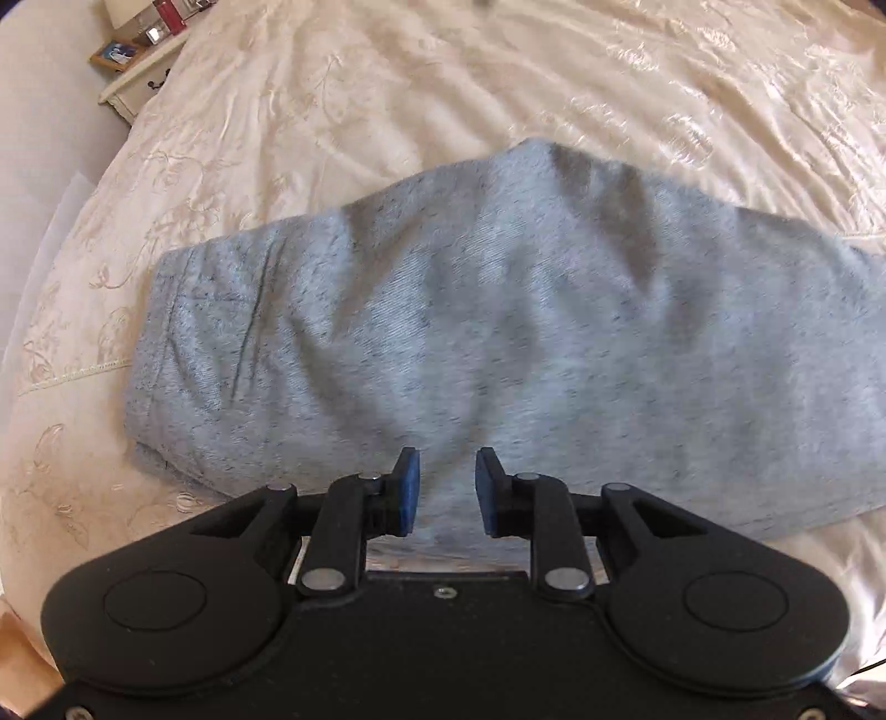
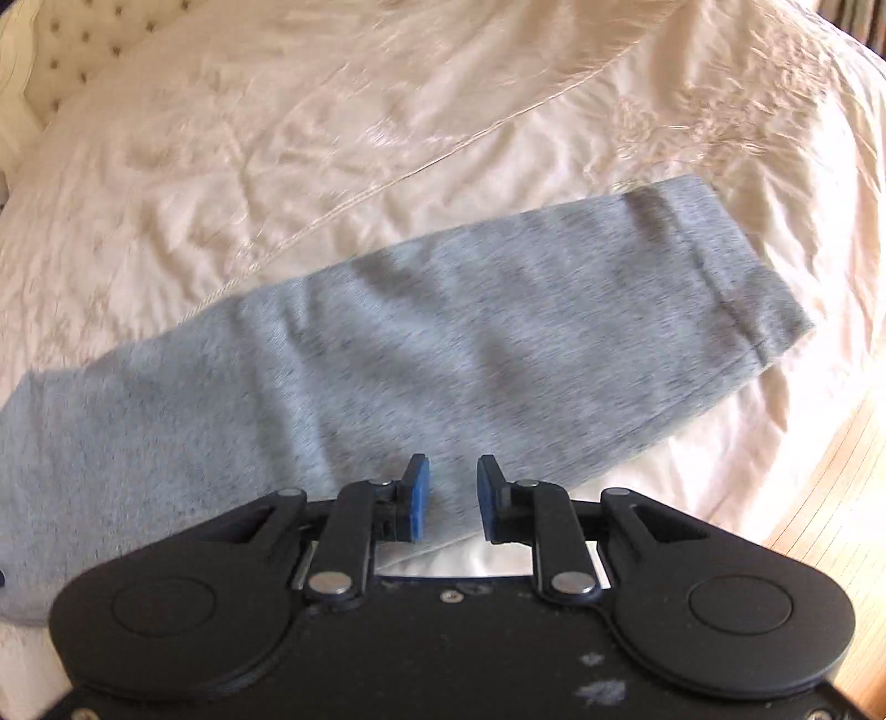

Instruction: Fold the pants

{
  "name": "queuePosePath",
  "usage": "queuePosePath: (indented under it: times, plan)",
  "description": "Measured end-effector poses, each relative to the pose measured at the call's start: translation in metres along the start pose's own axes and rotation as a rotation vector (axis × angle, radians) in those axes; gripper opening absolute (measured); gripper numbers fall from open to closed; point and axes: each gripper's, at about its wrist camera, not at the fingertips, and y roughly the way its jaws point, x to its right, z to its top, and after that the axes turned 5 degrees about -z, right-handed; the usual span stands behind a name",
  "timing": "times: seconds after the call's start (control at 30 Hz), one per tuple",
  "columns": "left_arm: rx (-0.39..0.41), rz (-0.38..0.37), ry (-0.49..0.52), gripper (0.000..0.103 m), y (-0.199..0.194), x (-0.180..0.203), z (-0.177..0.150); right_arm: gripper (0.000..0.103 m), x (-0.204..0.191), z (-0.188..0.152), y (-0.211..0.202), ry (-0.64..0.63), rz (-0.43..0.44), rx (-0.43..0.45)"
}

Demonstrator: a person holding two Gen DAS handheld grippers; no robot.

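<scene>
Your left tongs [image 1: 447,487] and right tongs [image 2: 453,495] both released, nothing between them, above grey pants [image 1: 498,343] lying on the bed [image 1: 387,99]

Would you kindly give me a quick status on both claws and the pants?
Left claw open, empty, over the grey pants. Right claw open, empty, near the leg end. Pants flat on the cream bedspread, nothing in the way.

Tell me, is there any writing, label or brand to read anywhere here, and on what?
None can be read.
Pants: plain grey, no label or print showing.
Bedspread: only an embroidered pattern, no words.
Framed picture and items on the nightstand: too small and blurred to read.
Grippers: no markings.
</scene>
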Motion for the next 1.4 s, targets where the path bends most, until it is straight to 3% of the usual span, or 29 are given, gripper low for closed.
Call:
queuePosePath:
  times: [0.13, 0.23, 0.37, 0.5, 0.6, 0.7, 0.83, 1.0, 1.13, 1.4]
  plan:
    - [0.007, -0.095, 0.011, 0.033, -0.009, 0.077, 0.006, 0.024, 0.071, 0.015, -0.006, 0.113, 0.037, 0.013]
    - [0.011, -0.166, 0.112, 0.033, -0.005, 0.15, 0.014, 0.027, 0.122, 0.021, -0.006, 0.175, 0.056, 0.023]
    - [0.051, -0.246, 0.261, 0.033, -0.004, 0.236, 0.026, 0.029, 0.167, 0.025, -0.008, 0.208, 0.068, 0.024]
    - [0.054, -0.276, 0.317, 0.034, 0.011, 0.284, 0.052, 0.029, 0.187, 0.026, -0.016, 0.194, 0.098, 0.031]
    - [0.016, -0.247, 0.269, 0.034, 0.035, 0.296, 0.08, 0.03, 0.194, 0.025, -0.019, 0.186, 0.138, 0.038]
    - [-0.051, -0.167, 0.227, 0.035, 0.061, 0.296, 0.105, 0.032, 0.199, 0.024, -0.016, 0.221, 0.176, 0.035]
    - [-0.025, -0.115, 0.214, 0.034, 0.05, 0.293, 0.113, 0.036, 0.205, 0.02, -0.007, 0.29, 0.215, 0.006]
    - [-0.001, -0.112, 0.161, 0.034, 0.017, 0.278, 0.093, 0.038, 0.217, 0.018, 0.012, 0.4, 0.249, -0.024]
    - [-0.026, -0.113, 0.105, 0.034, 0.003, 0.262, 0.065, 0.04, 0.223, 0.023, 0.027, 0.462, 0.283, -0.009]
    - [-0.063, -0.079, 0.066, 0.034, -0.012, 0.251, 0.024, 0.042, 0.236, 0.035, 0.051, 0.504, 0.26, -0.034]
